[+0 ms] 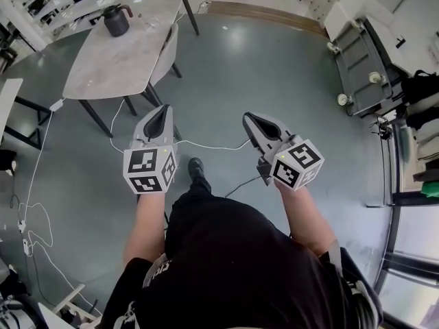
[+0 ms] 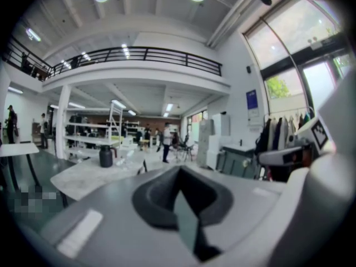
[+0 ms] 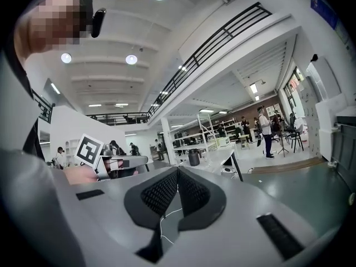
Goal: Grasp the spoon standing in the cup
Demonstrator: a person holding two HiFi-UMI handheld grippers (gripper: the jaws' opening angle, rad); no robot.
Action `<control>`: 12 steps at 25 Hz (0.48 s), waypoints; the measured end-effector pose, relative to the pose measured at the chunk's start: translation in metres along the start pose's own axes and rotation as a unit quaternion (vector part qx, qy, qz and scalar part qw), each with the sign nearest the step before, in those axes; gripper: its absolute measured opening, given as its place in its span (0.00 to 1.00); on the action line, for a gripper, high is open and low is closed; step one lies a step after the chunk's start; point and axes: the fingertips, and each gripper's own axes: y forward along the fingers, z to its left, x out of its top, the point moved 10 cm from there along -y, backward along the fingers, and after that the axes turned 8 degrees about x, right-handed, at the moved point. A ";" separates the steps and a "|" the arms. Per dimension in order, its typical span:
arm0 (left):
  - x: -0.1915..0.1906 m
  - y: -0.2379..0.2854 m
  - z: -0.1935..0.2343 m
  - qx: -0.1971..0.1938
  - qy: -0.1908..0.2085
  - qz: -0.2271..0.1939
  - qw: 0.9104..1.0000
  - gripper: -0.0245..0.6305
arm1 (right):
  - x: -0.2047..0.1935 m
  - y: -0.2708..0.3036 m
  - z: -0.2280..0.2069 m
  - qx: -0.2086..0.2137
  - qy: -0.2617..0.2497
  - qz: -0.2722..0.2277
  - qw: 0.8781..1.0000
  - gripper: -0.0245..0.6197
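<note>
No cup or spoon shows in any view. In the head view my left gripper (image 1: 163, 108) and right gripper (image 1: 248, 117) are held side by side at waist height over the grey floor, both pointing forward. The jaws of each meet at the tips with nothing between them. The left gripper view looks past my shut left gripper (image 2: 179, 172) toward a marble table (image 2: 83, 177) with a dark jug (image 2: 105, 156) on it. The right gripper view looks past my shut right gripper (image 3: 178, 171) at the same jug (image 3: 193, 157), far off.
The marble table (image 1: 103, 64) with the dark jug (image 1: 116, 20) stands ahead to the left, a white chair (image 1: 169, 50) at its side. White cables (image 1: 206, 146) run over the floor. A grey cart (image 1: 360, 60) stands at the right. People stand far back in the hall.
</note>
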 end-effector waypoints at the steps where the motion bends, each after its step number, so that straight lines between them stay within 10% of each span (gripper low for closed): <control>1: -0.001 0.009 0.005 0.001 -0.004 0.001 1.000 0.05 | 0.002 0.009 -0.006 0.002 -0.001 0.004 1.000 0.03; 12: 0.012 0.120 0.104 0.005 -0.028 0.011 1.000 0.05 | 0.031 0.156 -0.069 0.019 0.006 0.033 0.999 0.05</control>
